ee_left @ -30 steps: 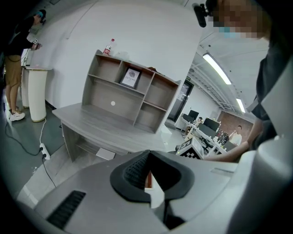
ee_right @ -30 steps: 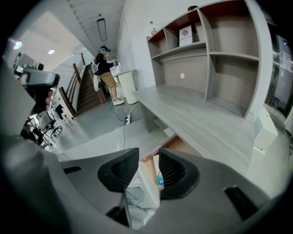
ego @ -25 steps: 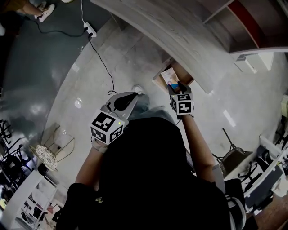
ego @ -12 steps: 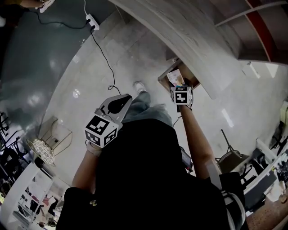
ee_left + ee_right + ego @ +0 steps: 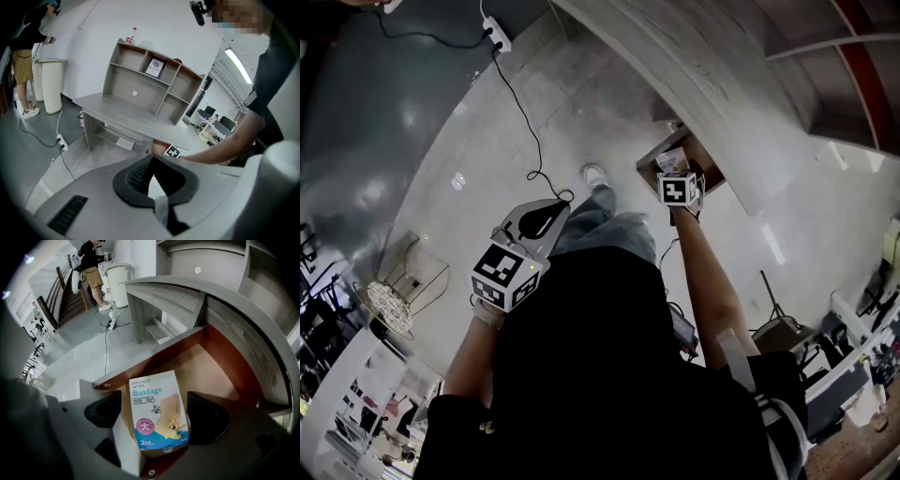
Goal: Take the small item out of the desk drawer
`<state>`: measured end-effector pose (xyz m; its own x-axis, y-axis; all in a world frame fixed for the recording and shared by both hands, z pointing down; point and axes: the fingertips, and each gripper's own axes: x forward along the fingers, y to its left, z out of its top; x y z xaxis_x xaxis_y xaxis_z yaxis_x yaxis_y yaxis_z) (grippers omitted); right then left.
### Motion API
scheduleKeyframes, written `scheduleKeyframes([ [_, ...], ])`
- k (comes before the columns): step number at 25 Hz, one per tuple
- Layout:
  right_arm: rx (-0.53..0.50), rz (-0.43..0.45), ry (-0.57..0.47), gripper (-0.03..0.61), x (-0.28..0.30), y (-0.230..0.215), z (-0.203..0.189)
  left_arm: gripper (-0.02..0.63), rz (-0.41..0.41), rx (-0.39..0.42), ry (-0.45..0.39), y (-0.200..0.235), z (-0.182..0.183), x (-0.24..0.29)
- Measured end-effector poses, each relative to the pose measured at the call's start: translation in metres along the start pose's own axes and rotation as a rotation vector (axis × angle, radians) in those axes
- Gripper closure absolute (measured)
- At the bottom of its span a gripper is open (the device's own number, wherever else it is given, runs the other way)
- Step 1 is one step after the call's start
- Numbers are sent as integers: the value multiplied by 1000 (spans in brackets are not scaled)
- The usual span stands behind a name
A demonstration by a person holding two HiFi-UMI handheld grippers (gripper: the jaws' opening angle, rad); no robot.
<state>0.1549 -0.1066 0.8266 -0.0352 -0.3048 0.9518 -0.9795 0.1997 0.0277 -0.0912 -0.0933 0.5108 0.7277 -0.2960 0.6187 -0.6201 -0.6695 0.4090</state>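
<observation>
Hovering over the open drawer (image 5: 213, 364), the right gripper (image 5: 156, 414) has its jaws spread, just opened wider. The bandage box (image 5: 157, 401) lies in the drawer between them, not squeezed. Well away from the drawer, the left gripper (image 5: 152, 159) has its jaws together, empty.

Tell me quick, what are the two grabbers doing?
Left gripper: closed, empty.
Right gripper: open, jaws just widened, bandage box between them, not gripped.

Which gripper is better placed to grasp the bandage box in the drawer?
Right. The right gripper, jaws just opening, straddles the bandage box in the drawer; the left gripper hangs back from the desk.
</observation>
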Motion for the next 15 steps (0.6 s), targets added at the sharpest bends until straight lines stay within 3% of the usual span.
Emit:
scheduleKeyframes([
  [15, -57, -71, 75, 163, 41, -5, -8, 604, -20, -16, 31, 22, -6, 4],
])
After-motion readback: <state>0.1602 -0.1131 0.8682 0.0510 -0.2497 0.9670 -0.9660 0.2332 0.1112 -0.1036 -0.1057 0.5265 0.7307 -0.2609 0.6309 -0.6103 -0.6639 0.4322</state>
